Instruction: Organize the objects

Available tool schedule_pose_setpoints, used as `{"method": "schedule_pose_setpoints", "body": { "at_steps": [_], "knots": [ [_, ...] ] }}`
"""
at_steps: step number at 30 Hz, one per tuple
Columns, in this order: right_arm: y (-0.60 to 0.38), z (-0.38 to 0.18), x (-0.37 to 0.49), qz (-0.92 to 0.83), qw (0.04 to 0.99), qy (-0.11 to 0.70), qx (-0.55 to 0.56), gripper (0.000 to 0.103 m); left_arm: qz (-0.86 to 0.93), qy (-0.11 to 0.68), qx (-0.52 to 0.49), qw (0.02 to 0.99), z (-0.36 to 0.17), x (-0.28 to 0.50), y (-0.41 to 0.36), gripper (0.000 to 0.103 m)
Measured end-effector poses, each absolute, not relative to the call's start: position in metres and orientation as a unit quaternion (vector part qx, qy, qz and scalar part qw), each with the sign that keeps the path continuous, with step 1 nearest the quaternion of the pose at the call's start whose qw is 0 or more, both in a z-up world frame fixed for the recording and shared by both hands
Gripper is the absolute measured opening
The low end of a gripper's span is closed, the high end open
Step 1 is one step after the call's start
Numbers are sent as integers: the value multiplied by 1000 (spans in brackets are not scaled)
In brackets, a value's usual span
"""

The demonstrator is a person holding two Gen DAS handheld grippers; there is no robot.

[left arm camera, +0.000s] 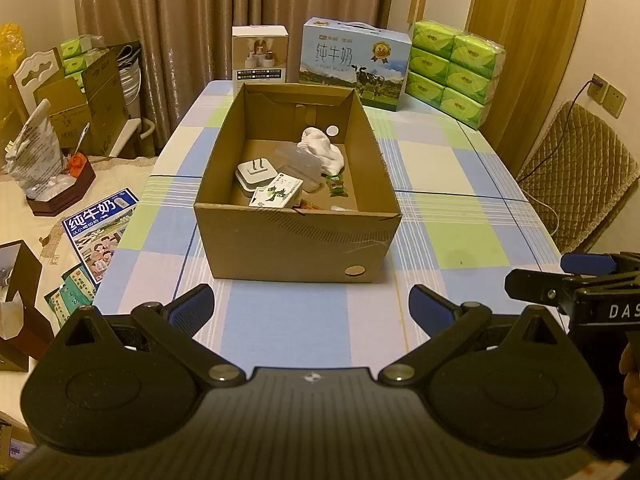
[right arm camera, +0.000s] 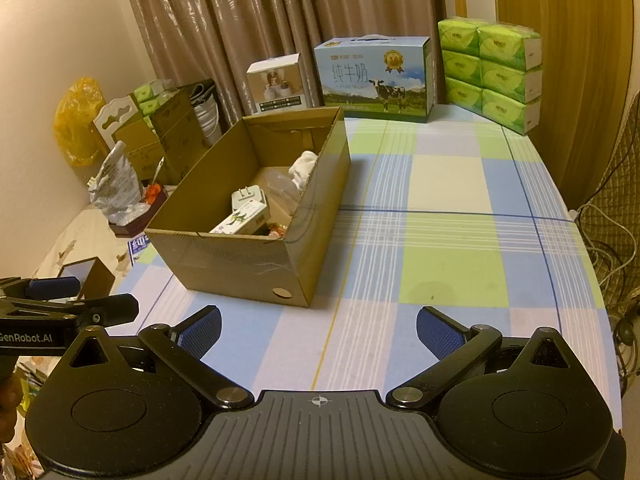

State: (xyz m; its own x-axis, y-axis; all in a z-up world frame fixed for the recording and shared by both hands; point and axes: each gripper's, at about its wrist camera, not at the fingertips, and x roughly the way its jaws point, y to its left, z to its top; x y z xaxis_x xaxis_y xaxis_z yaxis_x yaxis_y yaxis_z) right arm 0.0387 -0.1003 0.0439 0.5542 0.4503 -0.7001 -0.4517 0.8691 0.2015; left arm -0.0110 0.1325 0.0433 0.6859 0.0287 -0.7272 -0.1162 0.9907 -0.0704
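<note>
I have both grippers low over the near edge of the worktop (left arm camera: pixel 440 160), which is covered in a blue, green and white checked cloth. My left gripper (left arm camera: pixel 311 312) has its jaws spread wide with nothing between them, and my right gripper (right arm camera: pixel 319 334) is the same: jaws spread, only cloth showing in the gap. Neither touches anything.

The open cardboard box (left arm camera: pixel 296 240) sits in the middle of the worktop, straight ahead of the left gripper and ahead-left of the right one. Inside it I see a white plug adapter (left arm camera: pixel 254 174) with its prongs up, a small green-and-white carton (left arm camera: pixel 278 194) lying against it at the near wall, a white crumpled cloth (left arm camera: pixel 324 148) toward the far right corner, and a clear plastic piece (left arm camera: pixel 298 162) between them. Some small wrapped items, possibly sweets (left arm camera: pixel 335 187), lie on the box floor to the right of the carton; they are too small for me to be sure.

Behind the box, along the far edge, stand a small white product box (left arm camera: pixel 260 54), a blue milk carton case (left arm camera: pixel 354 64) with a cow on it, and a stack of green tissue packs (left arm camera: pixel 454 68). Brown curtains (left arm camera: pixel 224 12) hang behind them
</note>
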Motion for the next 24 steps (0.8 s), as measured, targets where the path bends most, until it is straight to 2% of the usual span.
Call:
{"method": "schedule_pose_setpoints", "body": {
  "at_steps": [24],
  "knots": [
    [-102,43,39,253,882,397,1,101,35,383,-61,921,48,-12,128,102]
  ]
}}
